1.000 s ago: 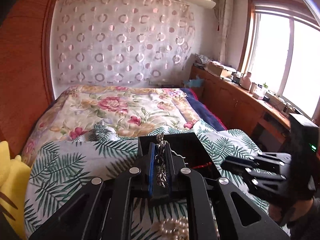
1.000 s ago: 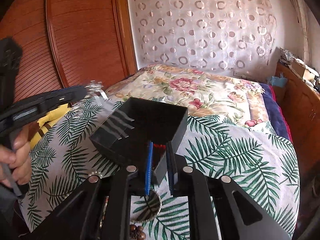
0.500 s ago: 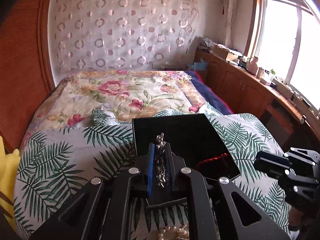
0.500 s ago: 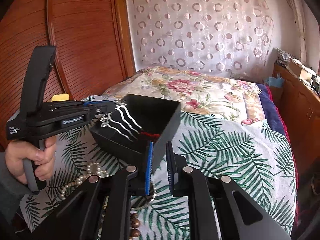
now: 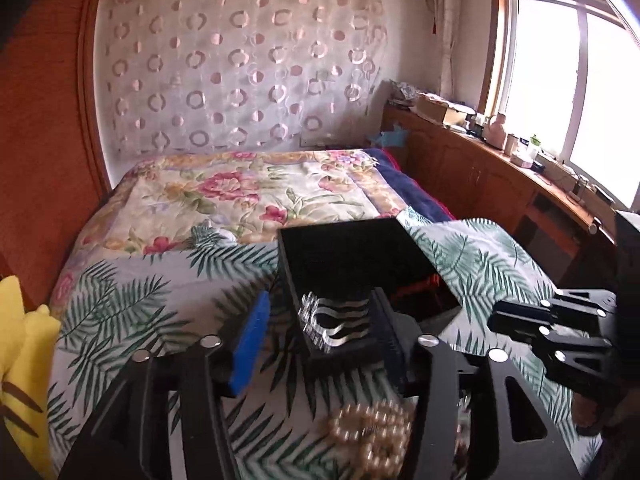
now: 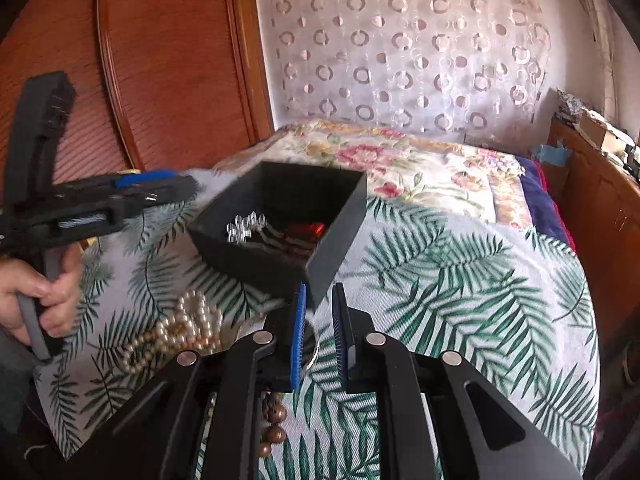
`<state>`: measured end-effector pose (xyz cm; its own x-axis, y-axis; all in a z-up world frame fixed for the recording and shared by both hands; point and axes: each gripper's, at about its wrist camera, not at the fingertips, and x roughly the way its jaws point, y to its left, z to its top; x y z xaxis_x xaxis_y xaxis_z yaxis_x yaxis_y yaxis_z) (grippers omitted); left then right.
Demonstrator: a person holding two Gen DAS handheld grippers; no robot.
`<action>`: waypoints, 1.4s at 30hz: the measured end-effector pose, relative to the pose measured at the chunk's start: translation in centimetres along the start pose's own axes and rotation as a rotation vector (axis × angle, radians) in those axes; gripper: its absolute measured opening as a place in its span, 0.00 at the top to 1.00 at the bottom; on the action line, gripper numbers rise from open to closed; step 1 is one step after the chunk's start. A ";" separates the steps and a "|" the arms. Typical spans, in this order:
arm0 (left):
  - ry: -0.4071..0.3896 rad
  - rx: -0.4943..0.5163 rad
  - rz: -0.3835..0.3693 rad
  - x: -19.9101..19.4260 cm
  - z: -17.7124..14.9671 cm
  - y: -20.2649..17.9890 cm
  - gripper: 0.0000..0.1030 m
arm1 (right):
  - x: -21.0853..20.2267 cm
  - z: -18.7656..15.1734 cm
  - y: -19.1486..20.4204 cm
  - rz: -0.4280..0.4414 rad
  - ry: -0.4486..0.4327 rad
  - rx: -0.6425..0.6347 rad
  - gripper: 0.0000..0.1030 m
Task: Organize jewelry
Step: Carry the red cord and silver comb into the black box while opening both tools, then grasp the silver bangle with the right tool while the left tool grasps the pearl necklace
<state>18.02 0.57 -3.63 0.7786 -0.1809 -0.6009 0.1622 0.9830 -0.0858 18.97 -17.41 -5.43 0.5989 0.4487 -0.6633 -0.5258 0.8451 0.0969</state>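
A black jewelry box [image 5: 360, 256] [image 6: 340, 216] is tilted above the palm-leaf cloth. My right gripper [image 6: 318, 320] is shut on its near corner and holds it up. A silver chain [image 5: 332, 320] [image 6: 244, 226] lies blurred inside the box beside a red cord [image 5: 420, 282] [image 6: 310, 229]. My left gripper [image 5: 316, 328] is open and empty, its fingers spread around the box's near end; it also shows in the right wrist view [image 6: 168, 190] at the box's left edge. A pearl necklace [image 5: 372, 432] [image 6: 180, 328] lies on the cloth below.
Brown wooden beads [image 6: 274, 420] and a silver bangle [image 6: 310, 354] lie on the cloth under my right gripper. A yellow plush [image 5: 20, 360] sits at the bed's left edge. A wooden headboard [image 6: 160, 60] is to the left, a cabinet [image 5: 500, 176] to the right.
My left gripper has opened and let go of the silver chain, which has dropped into the box. The right gripper has kept hold of the tilted box.
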 end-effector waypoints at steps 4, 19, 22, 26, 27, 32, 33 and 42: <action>-0.002 -0.004 0.008 -1.6 -1.8 0.8 0.30 | 1.4 -0.9 0.0 0.000 0.054 0.000 0.85; 0.051 -0.019 0.051 -4.7 -8.4 2.8 0.11 | 3.8 -1.4 0.8 0.015 0.157 -0.018 0.70; 0.069 -0.023 0.047 -5.0 -8.9 2.9 0.11 | 4.2 -1.6 1.0 0.012 0.167 -0.022 0.70; 0.090 -0.012 0.044 -5.0 -9.5 2.5 0.11 | 4.6 -1.5 1.2 -0.001 0.175 -0.039 0.70; 0.096 -0.006 0.041 -5.0 -9.6 2.4 0.11 | 4.7 -1.5 1.3 -0.007 0.177 -0.045 0.70; 0.121 0.003 0.030 -4.8 -10.1 2.0 0.11 | 5.0 -1.3 1.4 -0.029 0.185 -0.065 0.94; 0.127 0.003 0.024 -4.7 -10.2 1.9 0.11 | 4.9 -1.3 1.3 -0.030 0.187 -0.068 0.94; 0.174 0.024 -0.048 -4.2 -10.6 0.5 0.43 | 2.6 -1.6 1.9 -0.082 0.105 -0.109 0.95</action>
<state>8.36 2.18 -9.57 0.6531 -0.2177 -0.7253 0.2126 0.9720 -0.1002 18.49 -15.10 -8.16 0.5793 0.3421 -0.7399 -0.5437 0.8384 -0.0380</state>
